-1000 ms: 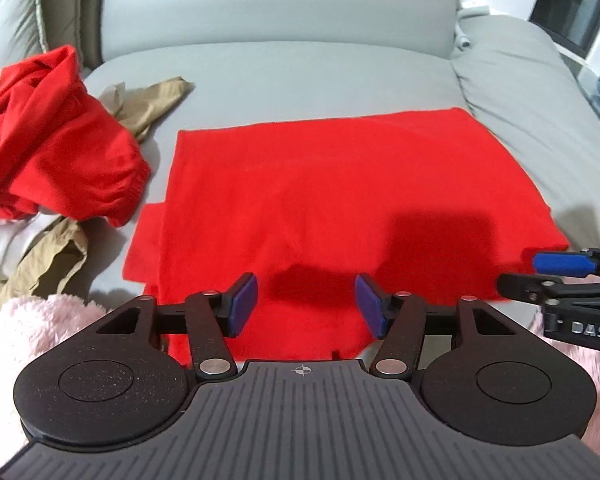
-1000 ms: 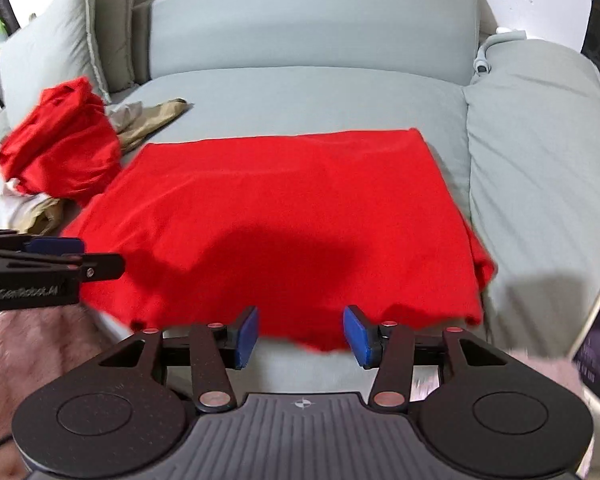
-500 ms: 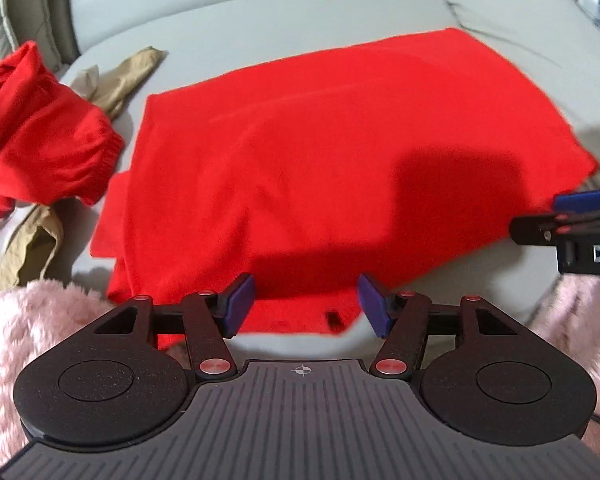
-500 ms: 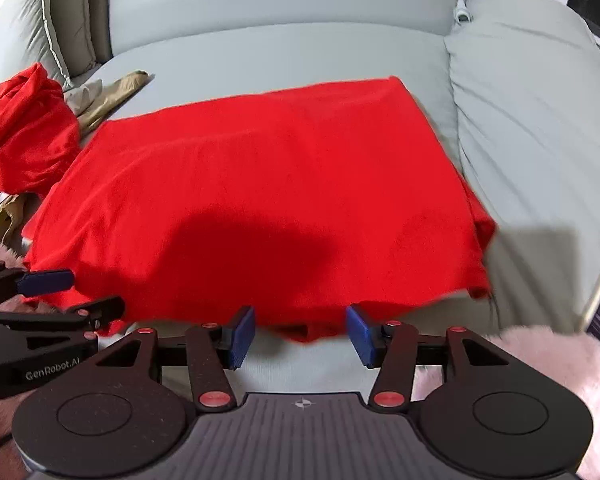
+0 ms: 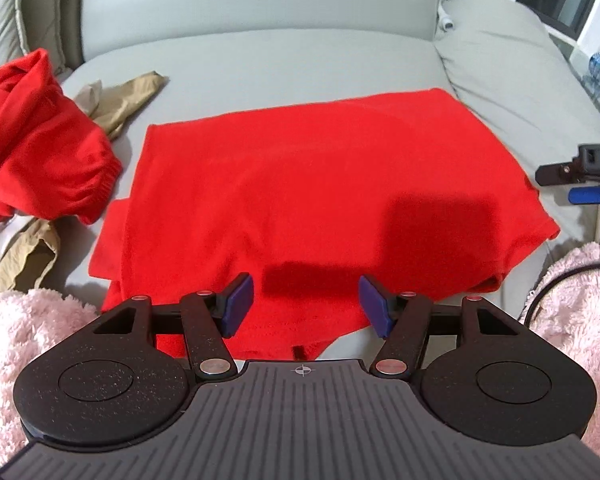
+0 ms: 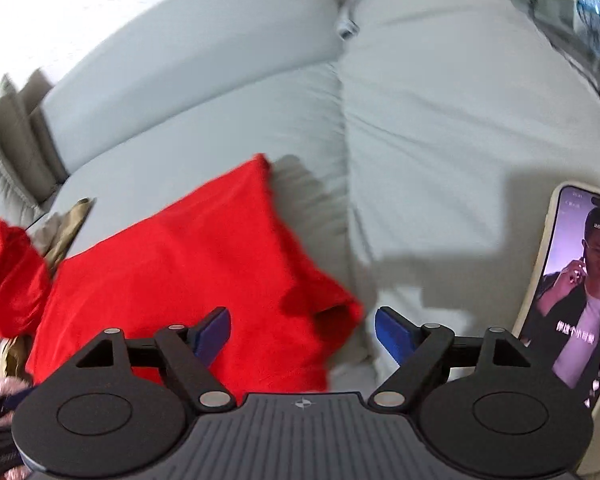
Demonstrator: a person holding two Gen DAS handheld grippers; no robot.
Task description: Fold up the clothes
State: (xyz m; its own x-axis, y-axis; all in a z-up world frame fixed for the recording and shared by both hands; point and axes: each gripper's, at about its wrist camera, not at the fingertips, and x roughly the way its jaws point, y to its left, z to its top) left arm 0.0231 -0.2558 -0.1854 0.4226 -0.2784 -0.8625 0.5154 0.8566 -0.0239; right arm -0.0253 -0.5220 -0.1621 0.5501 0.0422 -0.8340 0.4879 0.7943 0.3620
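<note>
- Left gripper [image 5: 306, 300]: fingers wide, empty, above the near hem of the red shirt [image 5: 320, 184] spread flat on the sofa [image 5: 284, 52].
- Right gripper [image 6: 303, 330]: fingers opening, straddling the shirt's sleeve; casing lettering "DA", partly cut off.
- Phone [image 6: 572, 292], right of its fingers.

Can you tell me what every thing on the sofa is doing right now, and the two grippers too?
red shirt: spread flat on the sofa seat, not held.
red pile: crumpled in a heap.
tan garment: crumpled, half under the red pile.
phone: propped up, screen lit.
left gripper: open over the shirt's near edge, holding nothing.
right gripper: jaws opening, the shirt's sleeve end between them, not pinched.
</note>
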